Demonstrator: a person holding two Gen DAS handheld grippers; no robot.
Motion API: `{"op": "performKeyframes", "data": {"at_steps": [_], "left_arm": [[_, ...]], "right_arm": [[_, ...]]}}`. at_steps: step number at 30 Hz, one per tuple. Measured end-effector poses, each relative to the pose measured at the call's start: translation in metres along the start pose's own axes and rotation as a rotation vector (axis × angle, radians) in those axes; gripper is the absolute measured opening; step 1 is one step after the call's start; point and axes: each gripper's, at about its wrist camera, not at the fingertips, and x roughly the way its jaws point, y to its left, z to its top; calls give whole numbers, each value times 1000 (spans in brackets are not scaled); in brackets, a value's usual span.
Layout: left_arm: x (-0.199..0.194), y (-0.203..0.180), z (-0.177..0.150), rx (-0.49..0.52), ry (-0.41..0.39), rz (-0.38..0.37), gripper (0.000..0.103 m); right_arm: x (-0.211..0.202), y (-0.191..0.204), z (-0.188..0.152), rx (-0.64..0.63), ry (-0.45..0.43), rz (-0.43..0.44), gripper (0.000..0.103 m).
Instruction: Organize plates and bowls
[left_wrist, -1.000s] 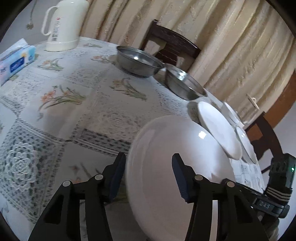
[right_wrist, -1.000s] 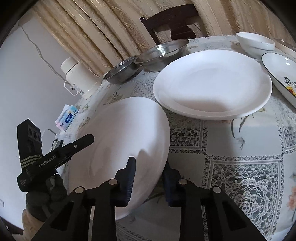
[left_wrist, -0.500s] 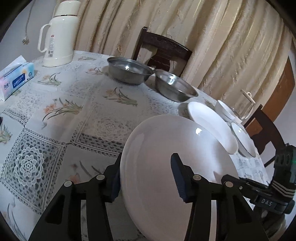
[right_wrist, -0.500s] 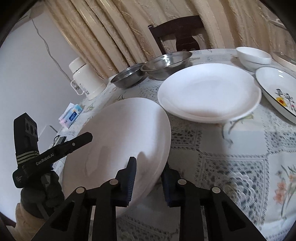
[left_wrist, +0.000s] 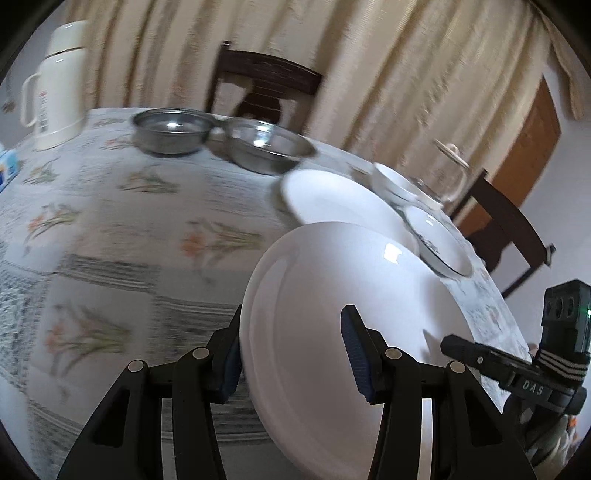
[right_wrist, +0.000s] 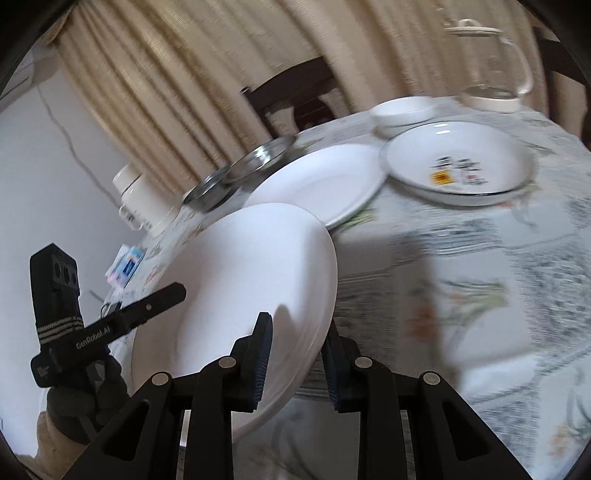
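A large white plate (left_wrist: 332, 317) hangs tilted above the table, held at opposite rims by both grippers. My left gripper (left_wrist: 291, 354) is shut on its near rim, one finger under and one on top. My right gripper (right_wrist: 297, 362) is shut on the other rim of the same white plate (right_wrist: 251, 280). Just beyond it on the tablecloth lies a second white plate (left_wrist: 340, 203) (right_wrist: 317, 184). A dark-rimmed patterned dish (right_wrist: 458, 162) and a small white bowl (right_wrist: 402, 110) lie further right. Two steel bowls (left_wrist: 170, 133) (left_wrist: 266, 144) stand at the back.
A glass jug (right_wrist: 487, 66) stands behind the small bowl. A cream thermos (left_wrist: 55, 85) and a tissue pack (right_wrist: 127, 262) sit at the far left. Dark wooden chairs (left_wrist: 266, 88) (left_wrist: 506, 229) flank the table. The floral lace tablecloth (left_wrist: 110, 229) is bare at the left.
Both grippers have carried the held plate up and to the right, closer to the second white plate. Both views are now blurred by motion, and the jug has come into sight.
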Motion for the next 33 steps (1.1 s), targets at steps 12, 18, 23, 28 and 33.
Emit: {"op": "performKeyframes", "data": {"at_steps": [12, 18, 23, 28, 33], "left_arm": [[56, -90, -2, 122, 81, -70, 50], [78, -116, -7, 150, 124, -80, 50], [92, -127, -13, 165, 162, -79, 50], [98, -129, -15, 171, 171, -65, 50], [94, -134, -11, 188, 141, -55, 51]], "right_arm": [[-46, -64, 2, 108, -96, -99, 28], [-52, -85, -2, 146, -91, -123, 28], [-53, -99, -7, 176, -72, -134, 28], [-51, -105, -10, 189, -57, -134, 28], [-51, -104, -10, 188, -51, -132, 30]]}}
